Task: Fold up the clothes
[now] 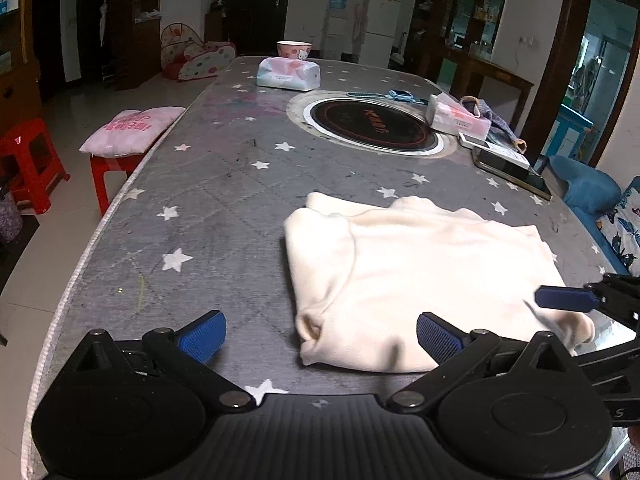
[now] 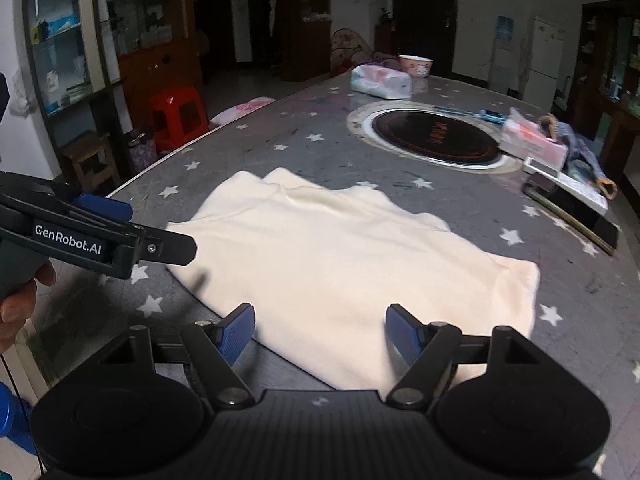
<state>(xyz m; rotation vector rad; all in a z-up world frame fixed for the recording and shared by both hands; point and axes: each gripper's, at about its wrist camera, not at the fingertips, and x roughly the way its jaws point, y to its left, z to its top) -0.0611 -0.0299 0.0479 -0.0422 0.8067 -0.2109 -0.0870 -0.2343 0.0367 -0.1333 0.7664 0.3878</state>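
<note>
Cream garment (image 1: 420, 276) is lying on the desk (image 1: 224, 200) at its near end, already doubled into a rough rectangle. Left claw (image 1: 320, 338) and right claw (image 2: 320, 334) are both hanging released, gripping nothing. Any further fold: pinch matching near corners, keeping edges aligned.

cream top (image 1: 420, 280) lay folded flat on the near part of the grey star-print table (image 1: 224, 184); sleeve tucked across, soft wrinkles near the collar.
</note>
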